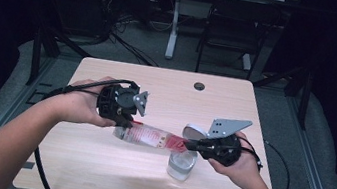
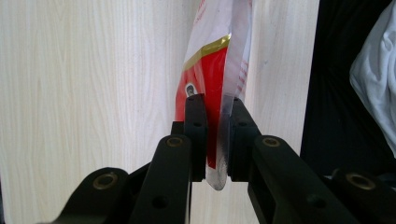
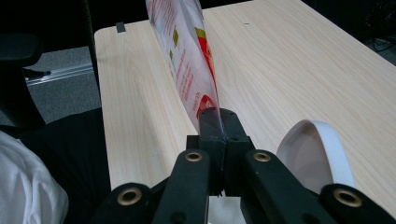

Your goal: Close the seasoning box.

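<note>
Two grippers: both clamped on one clear red-printed packet (image 1: 150,136), mid-frame in the high view
Left gripper (image 1: 124,121): pinches packet's left end
Right gripper (image 1: 189,144): pinches its right end, above a clear cup (image 1: 181,166)

overhead forward-down, two close finger-level views

A packet (image 1: 150,136) stretches left to right above the middle of the worktop (image 1: 95,164), between the two claws. The left claw (image 1: 124,121) grips its left end and the right claw (image 1: 189,145) its right end. A cup (image 1: 181,164) stands on the worktop just near of the packet's right end, below the right claw. A lid (image 1: 195,131) sits just far of the right claw. A chair (image 1: 232,28) stands on the floor beyond the worktop's far edge.
</note>
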Available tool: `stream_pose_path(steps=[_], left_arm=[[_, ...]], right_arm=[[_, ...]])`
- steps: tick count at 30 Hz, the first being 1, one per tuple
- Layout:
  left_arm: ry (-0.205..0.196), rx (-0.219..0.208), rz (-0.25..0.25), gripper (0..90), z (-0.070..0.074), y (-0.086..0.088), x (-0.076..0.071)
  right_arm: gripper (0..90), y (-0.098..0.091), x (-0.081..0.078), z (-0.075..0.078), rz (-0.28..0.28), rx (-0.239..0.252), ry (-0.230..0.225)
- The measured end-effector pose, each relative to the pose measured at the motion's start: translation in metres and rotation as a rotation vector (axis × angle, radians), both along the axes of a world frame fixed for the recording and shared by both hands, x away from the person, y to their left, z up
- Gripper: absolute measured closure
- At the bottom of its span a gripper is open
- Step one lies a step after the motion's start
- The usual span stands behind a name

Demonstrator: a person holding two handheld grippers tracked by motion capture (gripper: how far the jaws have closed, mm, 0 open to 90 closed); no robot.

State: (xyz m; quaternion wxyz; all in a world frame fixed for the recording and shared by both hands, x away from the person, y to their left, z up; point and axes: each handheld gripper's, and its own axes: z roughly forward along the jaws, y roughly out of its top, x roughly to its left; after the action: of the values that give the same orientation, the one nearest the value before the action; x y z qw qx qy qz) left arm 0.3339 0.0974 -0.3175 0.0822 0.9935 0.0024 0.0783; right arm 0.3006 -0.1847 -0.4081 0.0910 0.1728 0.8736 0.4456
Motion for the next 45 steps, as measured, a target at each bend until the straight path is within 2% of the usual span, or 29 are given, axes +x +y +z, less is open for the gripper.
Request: stream_pose_path(steps=[15, 26, 45], left_arm=[[-0.011, 0.015, -0.012, 82.7, 0.003, -0.005, 0.0], [-0.014, 0.016, -0.014, 82.9, 0.005, -0.01, -0.002], [-0.017, 0.042, -0.018, 83.0, 0.008, -0.017, -0.002]], right_arm=[[90.0, -0.003, -0.001, -0.003, -0.006, 0.028, -0.001], [90.0, -0.006, -0.003, -0.003, -0.006, 0.037, -0.002], [90.0, -0.01, -0.003, -0.005, -0.011, 0.043, 0.001]])
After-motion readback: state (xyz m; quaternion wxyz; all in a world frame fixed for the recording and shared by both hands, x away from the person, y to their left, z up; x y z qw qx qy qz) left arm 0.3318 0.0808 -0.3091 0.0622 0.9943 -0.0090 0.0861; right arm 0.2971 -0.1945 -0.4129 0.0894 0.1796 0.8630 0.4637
